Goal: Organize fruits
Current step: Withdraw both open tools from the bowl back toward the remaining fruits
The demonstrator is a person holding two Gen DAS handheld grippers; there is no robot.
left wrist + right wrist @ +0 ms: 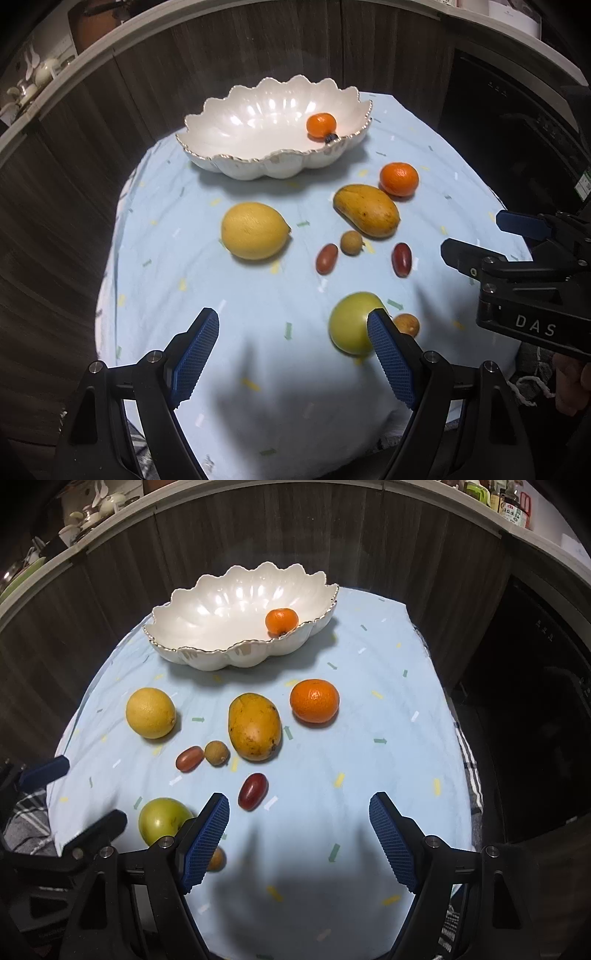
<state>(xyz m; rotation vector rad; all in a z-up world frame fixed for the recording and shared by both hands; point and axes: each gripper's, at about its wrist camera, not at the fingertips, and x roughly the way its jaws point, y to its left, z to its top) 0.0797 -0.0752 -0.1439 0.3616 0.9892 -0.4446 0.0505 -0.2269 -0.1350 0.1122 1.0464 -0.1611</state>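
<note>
A white scalloped bowl [258, 162] [207, 657] stands at the back of the table and holds a small orange [321, 124] [282, 621]. On the light blue cloth lie a lemon [254, 230] [150, 712], a mango [366, 210] [255, 726], a second orange [399, 178] [314, 700], a longan [351, 242] [217, 753], two red grape tomatoes [327, 259] [401, 259] [190, 758] [253, 791], a green apple [351, 323] [162, 819] and a small brown fruit [407, 324] [216, 859]. My left gripper [293, 354] is open and empty, left of the apple. My right gripper [299, 842] is open and empty over bare cloth.
Dark wood panels rise behind the table. A shelf with crockery [92, 509] runs above them, with bottles [513, 506] at the right. A plaid cloth [469, 764] hangs at the table's right edge. The right gripper shows in the left wrist view [469, 236].
</note>
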